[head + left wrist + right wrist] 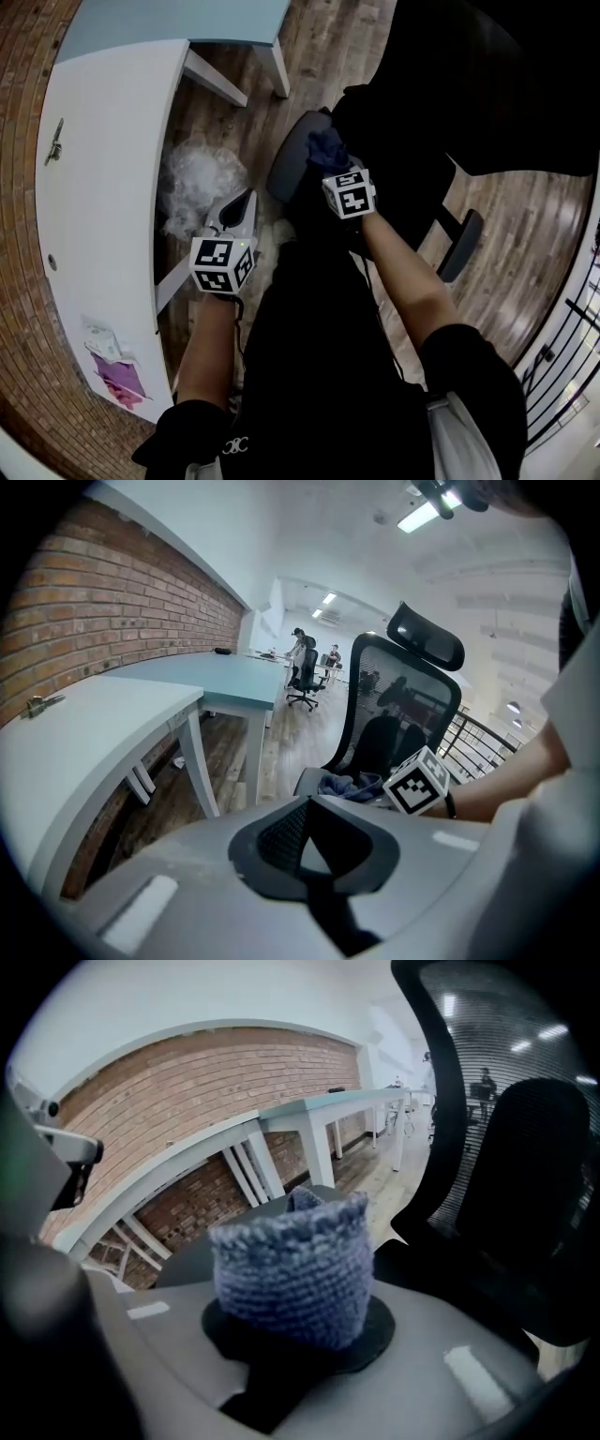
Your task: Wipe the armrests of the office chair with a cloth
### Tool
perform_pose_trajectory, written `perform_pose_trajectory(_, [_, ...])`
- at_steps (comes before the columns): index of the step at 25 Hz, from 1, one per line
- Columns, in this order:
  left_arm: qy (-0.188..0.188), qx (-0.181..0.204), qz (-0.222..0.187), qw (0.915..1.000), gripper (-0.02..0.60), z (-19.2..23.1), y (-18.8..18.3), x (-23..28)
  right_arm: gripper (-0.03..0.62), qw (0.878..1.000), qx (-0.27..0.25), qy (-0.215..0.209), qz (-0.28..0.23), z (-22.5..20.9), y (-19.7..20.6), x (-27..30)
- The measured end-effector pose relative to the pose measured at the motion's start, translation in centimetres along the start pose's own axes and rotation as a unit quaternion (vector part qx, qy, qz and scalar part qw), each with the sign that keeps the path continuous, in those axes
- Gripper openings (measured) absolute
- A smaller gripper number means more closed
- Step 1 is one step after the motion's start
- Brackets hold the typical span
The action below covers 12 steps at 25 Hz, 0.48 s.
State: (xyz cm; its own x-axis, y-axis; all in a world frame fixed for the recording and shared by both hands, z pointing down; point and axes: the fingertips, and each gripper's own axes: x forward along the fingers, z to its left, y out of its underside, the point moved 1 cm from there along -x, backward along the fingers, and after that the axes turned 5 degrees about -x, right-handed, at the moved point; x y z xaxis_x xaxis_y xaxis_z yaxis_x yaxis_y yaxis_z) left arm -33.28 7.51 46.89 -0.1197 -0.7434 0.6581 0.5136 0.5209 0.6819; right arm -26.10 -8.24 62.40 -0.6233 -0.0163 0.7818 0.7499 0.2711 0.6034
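A blue knitted cloth [325, 145] lies bunched on the grey left armrest [291, 161] of the black office chair [422, 103]. My right gripper [331, 163] is shut on the cloth and holds it on the armrest pad. In the right gripper view the cloth [295, 1265] fills the jaws, with the armrest [183, 1260] behind it. My left gripper [246, 200] hangs to the left of the chair, shut and holding nothing, its tips pointing at the armrest. From the left gripper view I see the cloth [343, 785] and the chair's mesh back [398, 700]. The other armrest [461, 246] is at the right.
A white desk [103, 187] runs along the left, with a teal desk [178, 23] beyond it. A crumpled clear plastic bag [195, 178] lies on the wood floor under the desk edge. A pink item [119, 377] rests on the desk. Black railing [562, 366] stands at the far right.
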Motion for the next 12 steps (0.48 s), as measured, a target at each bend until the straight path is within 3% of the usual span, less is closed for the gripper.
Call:
perform_pose_trajectory(6, [0.001, -0.013, -0.006, 0.9999, 0.006, 0.0, 0.6, -0.3, 0.08, 0.997, -0.038, -0.064, 0.025, 5.4, 2.2, -1.3])
perform_pose_trajectory(12, [-0.008, -0.037, -0.018, 0.9991, 0.006, 1.3, 2.1, -1.9, 0.078, 0.994, -0.043, -0.09, 0.047, 9.2, 4.4, -1.9])
